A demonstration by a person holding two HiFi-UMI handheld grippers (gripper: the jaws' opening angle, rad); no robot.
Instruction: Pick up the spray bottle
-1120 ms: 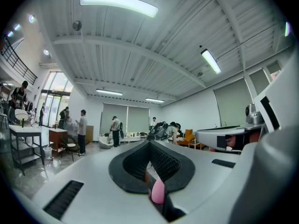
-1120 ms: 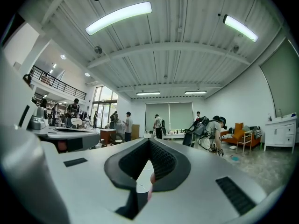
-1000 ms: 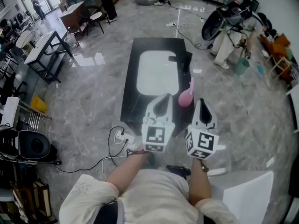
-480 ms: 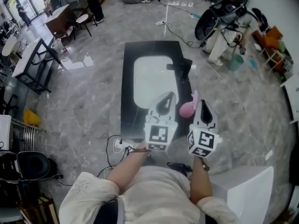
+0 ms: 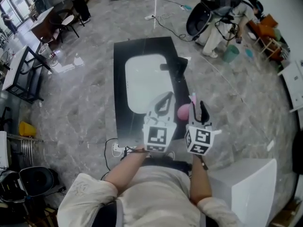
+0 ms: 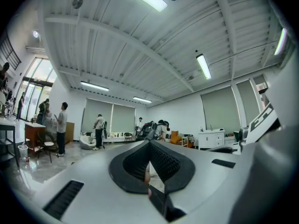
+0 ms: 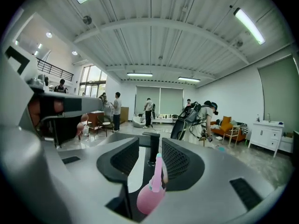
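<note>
Black table (image 5: 119, 86) bears spray bottle (image 7: 150, 199), partly hidden, between right gripper (image 7: 149, 148) jaws just opening; left gripper (image 6: 149, 146) shut

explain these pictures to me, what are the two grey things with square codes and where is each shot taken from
No robot here: a person holds a hand tool with tongs in each hand. The cubes with square codes are part of the tools. One view comes from a camera on the person's head, looking down. The other two come from cameras riding on each tool, looking along its tongs. Below is a black counter with a white sink and a black tap. A pink bottle stands on it. The left tongs are shut and empty. The right tongs have just been opening; the bottle lines up with their gap but isn't gripped yet.
</note>
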